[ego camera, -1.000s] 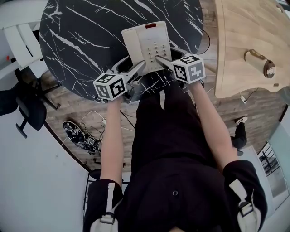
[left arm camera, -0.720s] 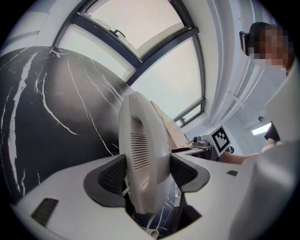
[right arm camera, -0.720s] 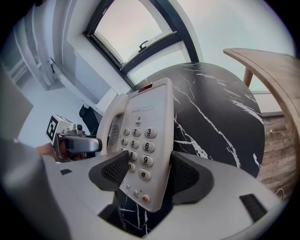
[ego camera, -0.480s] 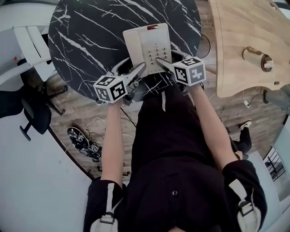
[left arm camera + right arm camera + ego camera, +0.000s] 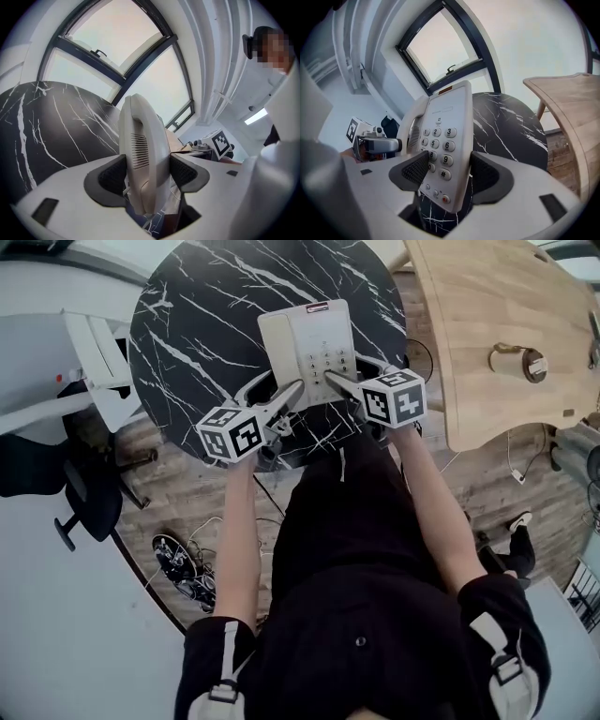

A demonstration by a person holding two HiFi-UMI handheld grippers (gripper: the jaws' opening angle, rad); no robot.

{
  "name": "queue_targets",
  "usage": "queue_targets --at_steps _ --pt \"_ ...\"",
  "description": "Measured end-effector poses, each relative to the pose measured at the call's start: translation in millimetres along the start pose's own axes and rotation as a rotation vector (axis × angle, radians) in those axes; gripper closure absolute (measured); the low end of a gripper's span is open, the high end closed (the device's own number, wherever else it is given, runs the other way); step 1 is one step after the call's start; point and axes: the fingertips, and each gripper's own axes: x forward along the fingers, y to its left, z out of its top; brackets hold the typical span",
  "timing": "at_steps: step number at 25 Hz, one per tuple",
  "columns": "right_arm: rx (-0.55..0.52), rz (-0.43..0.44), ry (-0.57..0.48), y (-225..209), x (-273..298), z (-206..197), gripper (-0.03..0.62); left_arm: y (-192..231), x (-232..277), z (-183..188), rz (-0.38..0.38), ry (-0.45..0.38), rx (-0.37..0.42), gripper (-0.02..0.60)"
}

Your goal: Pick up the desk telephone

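The cream desk telephone [image 5: 307, 345] hangs above the round black marble table [image 5: 197, 343], held from its near edge by both grippers. My left gripper [image 5: 286, 397] is shut on the handset side [image 5: 143, 159], its dark pads pressing both faces. My right gripper [image 5: 339, 385] is shut on the keypad side [image 5: 445, 154], with the number keys between its pads. In the right gripper view the phone stands tilted, its red strip at the top, and the left gripper [image 5: 377, 144] shows beyond it.
A light wooden table [image 5: 487, 324] with a small round object [image 5: 525, 364] lies to the right. A white chair [image 5: 89, 352] stands left of the marble table, a dark chair [image 5: 56, 474] below it. Cables [image 5: 187, 568] lie on the wooden floor.
Both grippers have risen together with the telephone, which has come up off the marble table. The table and floor look smaller and farther below than a second ago.
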Motion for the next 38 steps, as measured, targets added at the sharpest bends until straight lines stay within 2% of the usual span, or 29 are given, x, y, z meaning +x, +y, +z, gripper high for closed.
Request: queue_targets --at_steps 20,29,38 --pt "-0.131 -0.036 -0.274 47.0 -71.4 110.0 0.29 -69.0 -38.4 112.7 -0.053 -0.149 0.234 0.278" --pt "-0.216 -0.048 -0.388 73.2 -106.2 154.1 0.29 -100.4 -61.1 155.2 -0.077 -0.238 0.319 0.278" --pt "-0.259 -0.056 -0.484 93.6 -137.6 182.0 0.292 -129.7 -79.3 185.0 -0.098 -0.303 0.391 0.279"
